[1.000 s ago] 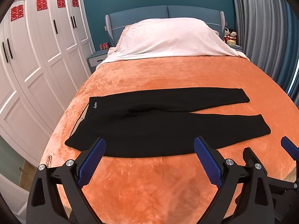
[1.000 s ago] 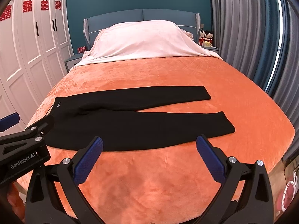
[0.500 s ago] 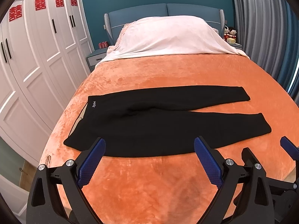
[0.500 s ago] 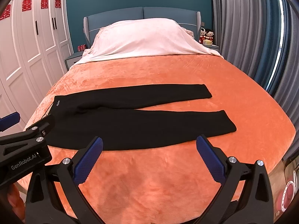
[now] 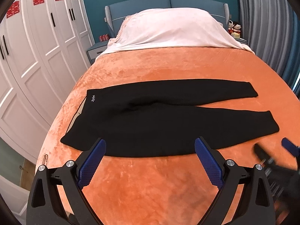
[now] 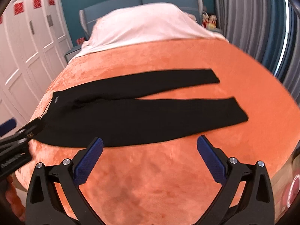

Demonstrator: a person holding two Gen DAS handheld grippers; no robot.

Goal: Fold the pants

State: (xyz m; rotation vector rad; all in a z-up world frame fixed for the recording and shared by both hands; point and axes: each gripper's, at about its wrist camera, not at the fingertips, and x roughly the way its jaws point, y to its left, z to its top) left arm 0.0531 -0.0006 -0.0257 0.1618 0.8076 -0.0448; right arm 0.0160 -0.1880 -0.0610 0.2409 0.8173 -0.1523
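Note:
Black pants (image 5: 159, 120) lie flat on the orange bed cover (image 5: 150, 178), waistband to the left, both legs stretched to the right with a narrow gap between them. They also show in the right wrist view (image 6: 135, 118). My left gripper (image 5: 150, 150) is open and empty, hovering over the near edge of the pants. My right gripper (image 6: 150, 148) is open and empty over the same near edge, further right. The right gripper shows blurred at the right of the left wrist view (image 5: 275, 159); the left gripper shows at the left of the right wrist view (image 6: 16, 140).
White pillows (image 5: 172, 30) under a pale cover lie at the head of the bed against a blue headboard (image 5: 168, 3). White wardrobes (image 5: 33, 56) stand along the left. Grey curtains (image 5: 266, 28) hang on the right. A bedside table (image 5: 96, 51) sits at the back left.
Both grippers moved forward toward the pants, which now look larger and closer. The right wrist view has tilted and blurred with motion. The pants have not moved.

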